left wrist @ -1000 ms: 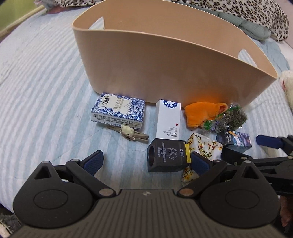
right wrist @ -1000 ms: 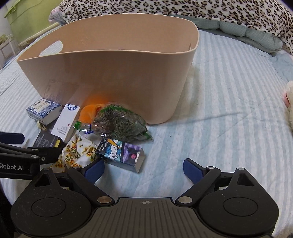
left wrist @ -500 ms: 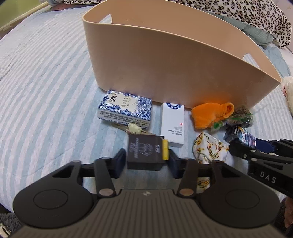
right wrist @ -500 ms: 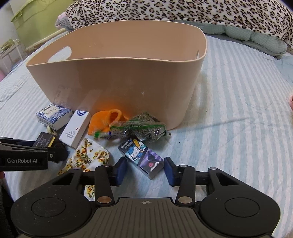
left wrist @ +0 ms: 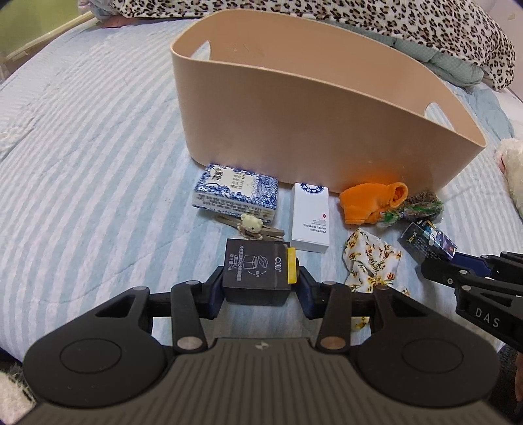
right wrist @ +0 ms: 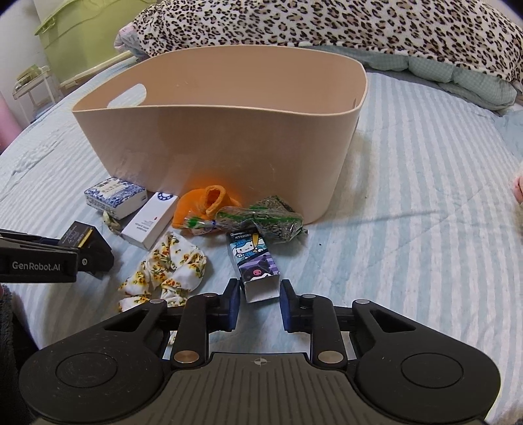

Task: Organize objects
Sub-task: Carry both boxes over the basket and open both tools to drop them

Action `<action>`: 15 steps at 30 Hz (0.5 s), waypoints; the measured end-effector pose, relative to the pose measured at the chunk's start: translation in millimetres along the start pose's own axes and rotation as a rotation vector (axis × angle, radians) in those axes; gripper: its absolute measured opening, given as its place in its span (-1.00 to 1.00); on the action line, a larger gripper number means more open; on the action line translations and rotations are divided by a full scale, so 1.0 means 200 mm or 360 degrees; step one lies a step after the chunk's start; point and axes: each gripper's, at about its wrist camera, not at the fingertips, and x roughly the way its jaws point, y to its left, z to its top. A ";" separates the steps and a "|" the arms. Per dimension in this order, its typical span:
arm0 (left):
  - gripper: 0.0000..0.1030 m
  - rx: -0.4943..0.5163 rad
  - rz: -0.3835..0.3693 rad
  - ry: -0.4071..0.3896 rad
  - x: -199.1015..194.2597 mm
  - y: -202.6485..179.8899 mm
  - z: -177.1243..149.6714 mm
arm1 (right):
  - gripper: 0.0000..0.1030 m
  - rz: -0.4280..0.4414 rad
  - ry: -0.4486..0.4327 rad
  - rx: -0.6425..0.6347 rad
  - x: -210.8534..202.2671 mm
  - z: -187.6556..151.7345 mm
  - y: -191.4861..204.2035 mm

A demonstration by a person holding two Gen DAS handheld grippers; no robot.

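Step in hand: paired pick-up from striped bed (left wrist: 81, 163). Left claw (left wrist: 260, 287) pinched small black carton (left wrist: 256, 273); right claw (right wrist: 258, 302) bracketed purple cartoon-printed carton (right wrist: 256, 268), contact uncertain. Next, likely: lift both into beige oval tub (left wrist: 310, 124).

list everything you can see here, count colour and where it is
bin: 1, beige, on the bed behind the items
black box: 1, black with yellow edge, between the left fingers
cartoon box: 1, blue and purple, near end between the right fingers
patterned box: 1, blue and white, against the bin
white box: 1, white, right of the patterned box
bear clip: 1, cream and brown, before the patterned box
orange cloth: 1, by the bin
floral cloth: 1, white and yellow, front
dried-herb bag: 1, clear, green trim
bedspread: blue striped
leopard blanket: behind the bin
left gripper: closed on the black box
right gripper: small gaps beside the cartoon box
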 end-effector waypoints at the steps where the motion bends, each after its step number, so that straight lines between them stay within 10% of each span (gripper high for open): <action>1: -0.09 -0.0006 0.0003 -0.0003 -0.02 0.01 0.00 | -0.56 -0.0002 -0.0003 -0.0003 0.00 0.00 0.00; 15: -0.09 -0.0031 -0.0018 -0.0173 -0.27 0.00 0.14 | -0.57 0.0020 -0.0207 0.0037 -0.30 0.04 -0.03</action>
